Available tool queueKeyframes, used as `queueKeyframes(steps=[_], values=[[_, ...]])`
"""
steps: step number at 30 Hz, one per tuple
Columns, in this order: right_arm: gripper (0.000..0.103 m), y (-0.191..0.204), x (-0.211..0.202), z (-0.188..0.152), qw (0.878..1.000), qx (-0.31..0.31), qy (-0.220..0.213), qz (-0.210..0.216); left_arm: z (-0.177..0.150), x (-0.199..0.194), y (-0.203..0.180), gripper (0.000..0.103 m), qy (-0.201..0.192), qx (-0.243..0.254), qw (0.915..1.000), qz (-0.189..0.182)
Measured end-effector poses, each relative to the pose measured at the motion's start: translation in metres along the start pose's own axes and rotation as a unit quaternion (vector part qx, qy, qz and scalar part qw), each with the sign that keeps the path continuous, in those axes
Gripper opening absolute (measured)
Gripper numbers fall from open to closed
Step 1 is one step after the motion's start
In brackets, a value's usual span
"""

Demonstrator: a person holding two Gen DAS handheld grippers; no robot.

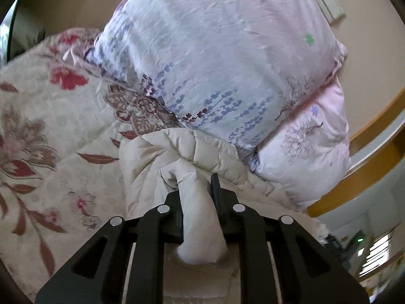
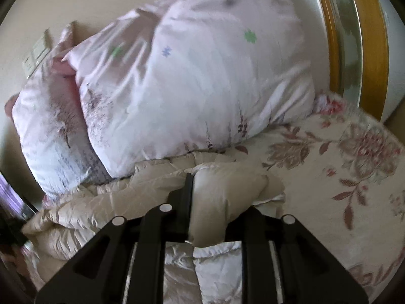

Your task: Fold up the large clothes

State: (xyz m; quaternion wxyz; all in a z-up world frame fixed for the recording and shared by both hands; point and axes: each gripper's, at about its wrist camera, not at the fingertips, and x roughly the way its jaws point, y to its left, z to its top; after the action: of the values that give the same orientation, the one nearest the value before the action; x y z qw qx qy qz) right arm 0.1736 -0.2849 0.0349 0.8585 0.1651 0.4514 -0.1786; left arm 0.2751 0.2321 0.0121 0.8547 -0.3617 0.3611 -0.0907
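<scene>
Black linkage bars are filling the bottom of both wrist views, and between them each gripper is pinching the same cream quilted down jacket (image 1: pixel 162 167).

At lower centre of the left wrist view, the left gripper (image 1: pixel 196 197) is clamping a thick rolled bunch of the jacket, its fingers nearly closed with the fabric bulging out behind them toward the camera. That bunch is probably a sleeve or hem corner, gathered so the puffy cloth is not slipping free while it is being carried over. To the left, the flowered bedsheet (image 1: pixel 38 106) is lying flat, serving as the folding surface. Above and to the right, a stack of pink and lavender printed pillows (image 1: pixel 215 58) is leaning against the wall, and the jacket is touching its lower edge. A wooden bed frame (image 1: pixel 367 157) is curving along the right.

At lower centre of the right wrist view, the right gripper (image 2: pixel 202 202) is closing tightly on a flatter panel of the jacket, one finger showing as a thin dark blade against the fabric. Holding two separate points is likely keeping the garment spread and controlled for a fold. The jacket is spreading across the lower left, with the pillows above it and the bedsheet at right.
</scene>
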Motion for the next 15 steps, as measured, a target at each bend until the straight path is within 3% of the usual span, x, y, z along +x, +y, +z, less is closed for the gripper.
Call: queueKeyframes(steps=[2, 3, 4, 6, 7, 11, 15], values=[[0.037, -0.003, 0.011, 0.009, 0.999, 0.03, 0.013, 0.016, 0.005, 0.003, 0.002, 0.019, -0.001, -0.014, 0.9998, -0.017], [0.046, -0.004, 0.018, 0.014, 0.999, 0.044, 0.017, 0.023, 0.008, 0.005, 0.002, 0.031, -0.001, -0.021, 0.9994, -0.028], [0.05, -0.004, 0.022, 0.018, 0.998, 0.054, 0.018, 0.031, 0.01, 0.005, 0.002, 0.048, -0.002, -0.027, 0.999, -0.036], [0.055, -0.004, 0.027, 0.025, 0.996, 0.069, 0.018, 0.044, 0.014, 0.005, 0.002, 0.068, -0.009, -0.04, 0.9978, -0.052], [0.056, -0.003, 0.029, 0.028, 0.996, 0.073, 0.017, 0.049, 0.017, 0.002, 0.001, 0.073, -0.016, -0.047, 0.9968, -0.063], [0.066, -0.002, 0.018, 0.041, 0.995, 0.07, -0.015, 0.064, 0.024, -0.016, -0.001, 0.075, -0.045, -0.048, 0.995, -0.075], [0.074, -0.011, -0.002, 0.046, 0.997, 0.052, -0.037, 0.047, 0.022, -0.031, 0.005, 0.075, -0.052, -0.036, 0.9971, -0.042]])
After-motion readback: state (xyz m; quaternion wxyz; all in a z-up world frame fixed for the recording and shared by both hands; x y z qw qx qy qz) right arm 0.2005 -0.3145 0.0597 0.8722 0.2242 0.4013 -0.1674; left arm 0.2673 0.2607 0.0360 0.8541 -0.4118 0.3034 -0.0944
